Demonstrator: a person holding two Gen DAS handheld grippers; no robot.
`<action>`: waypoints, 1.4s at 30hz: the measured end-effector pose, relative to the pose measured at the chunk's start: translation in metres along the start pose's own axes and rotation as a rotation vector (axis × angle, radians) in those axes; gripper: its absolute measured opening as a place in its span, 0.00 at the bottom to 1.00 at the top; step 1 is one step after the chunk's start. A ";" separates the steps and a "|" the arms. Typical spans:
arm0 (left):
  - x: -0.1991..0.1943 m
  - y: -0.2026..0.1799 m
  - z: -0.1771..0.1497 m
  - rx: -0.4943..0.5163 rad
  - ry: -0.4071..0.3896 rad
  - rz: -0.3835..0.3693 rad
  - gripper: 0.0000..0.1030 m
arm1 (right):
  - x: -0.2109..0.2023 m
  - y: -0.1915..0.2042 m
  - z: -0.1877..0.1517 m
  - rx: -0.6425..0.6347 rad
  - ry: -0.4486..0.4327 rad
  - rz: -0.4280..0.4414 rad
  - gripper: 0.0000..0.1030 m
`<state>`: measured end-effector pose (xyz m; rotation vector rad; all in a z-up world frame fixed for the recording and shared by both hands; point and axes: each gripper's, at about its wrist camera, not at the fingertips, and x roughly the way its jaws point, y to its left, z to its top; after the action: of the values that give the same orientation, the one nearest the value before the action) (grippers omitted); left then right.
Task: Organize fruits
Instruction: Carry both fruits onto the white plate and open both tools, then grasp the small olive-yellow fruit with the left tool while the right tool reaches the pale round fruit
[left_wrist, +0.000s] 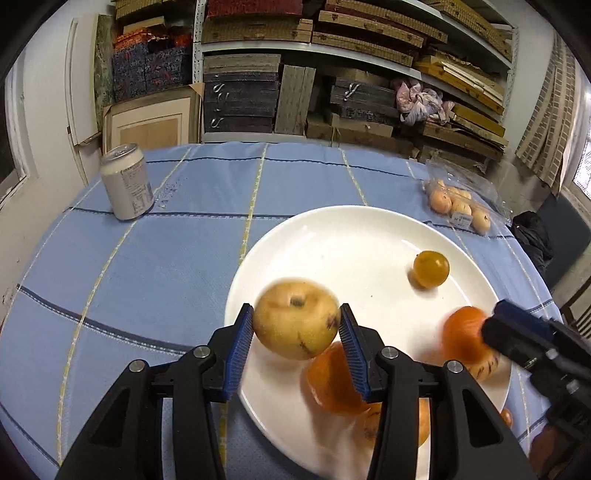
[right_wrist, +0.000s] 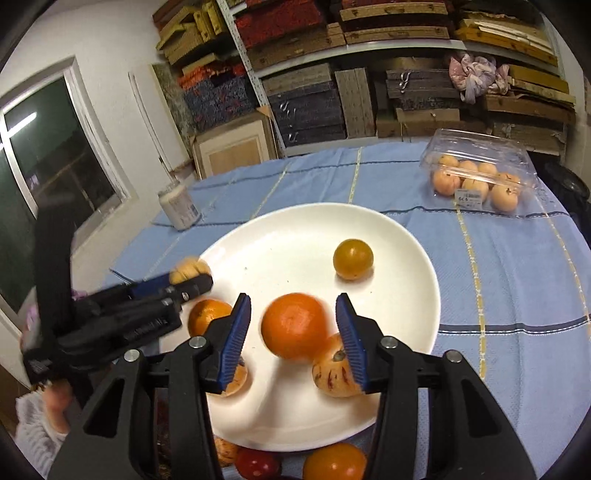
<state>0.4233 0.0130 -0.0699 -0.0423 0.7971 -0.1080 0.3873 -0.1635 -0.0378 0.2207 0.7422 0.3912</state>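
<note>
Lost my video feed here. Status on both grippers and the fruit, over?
Left gripper shut on yellow apple over white plate. Right gripper around orange, grip unclear. Path clear.

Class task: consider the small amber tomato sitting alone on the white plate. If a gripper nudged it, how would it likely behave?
The amber tomato is round and glossy, so it would probably roll across the smooth white plate. Its shiny skin may slip between pads, and it likely bruises if squeezed hard.
</note>
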 end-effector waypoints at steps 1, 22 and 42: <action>-0.004 0.001 0.000 0.002 -0.009 0.008 0.48 | -0.007 -0.001 0.000 0.001 -0.016 0.003 0.46; -0.117 0.044 -0.130 0.055 -0.079 0.199 0.77 | -0.153 -0.016 -0.134 0.086 -0.194 -0.034 0.89; -0.079 0.035 -0.121 0.120 0.018 0.123 0.76 | -0.141 -0.017 -0.135 0.104 -0.130 -0.039 0.92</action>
<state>0.2846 0.0571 -0.1012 0.1216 0.8082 -0.0393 0.2039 -0.2306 -0.0545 0.3261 0.6387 0.2986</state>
